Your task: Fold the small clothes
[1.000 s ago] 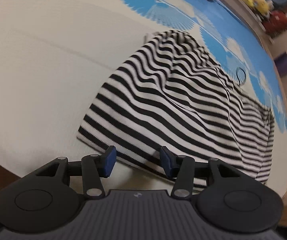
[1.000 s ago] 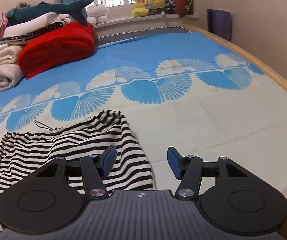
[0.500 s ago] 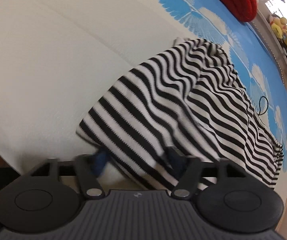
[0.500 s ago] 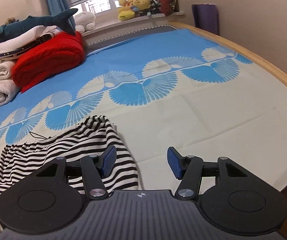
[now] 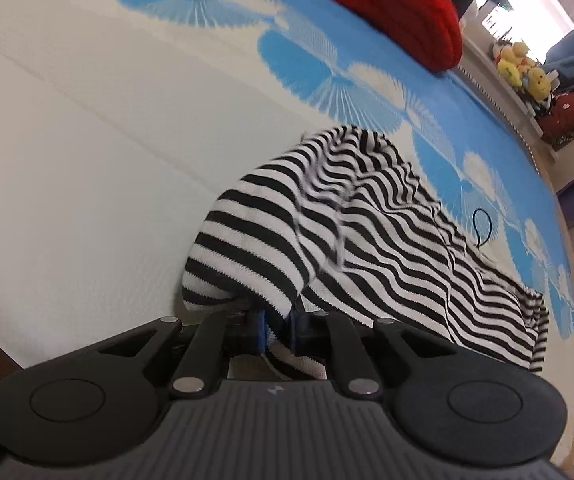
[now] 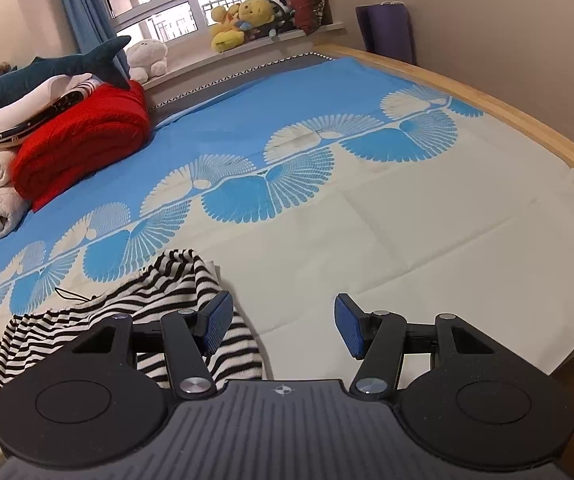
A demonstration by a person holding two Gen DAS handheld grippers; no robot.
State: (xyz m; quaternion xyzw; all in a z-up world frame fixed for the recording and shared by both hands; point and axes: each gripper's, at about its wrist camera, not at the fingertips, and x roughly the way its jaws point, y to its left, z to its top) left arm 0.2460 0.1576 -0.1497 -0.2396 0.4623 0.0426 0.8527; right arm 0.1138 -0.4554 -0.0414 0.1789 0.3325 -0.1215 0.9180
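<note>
The left gripper [image 5: 277, 330] is pinching a hem of the striped garment [image 5: 367, 232], its blue pads nearly together with the knit bunched between them and draping over the fingers. The garment is lying on the bed [image 5: 87, 160], on the cream part of the sheet just short of the blue fan pattern, with a black drawstring [image 5: 482, 224] looping off its far edge. The right gripper [image 6: 283, 326] is hovering with its jaws spread wide, holding nothing; its left pad [image 6: 219, 322] is showing over the garment's [image 6: 87, 320] near corner. A red blanket [image 6: 83, 144] is sitting well apart, near the window.
</note>
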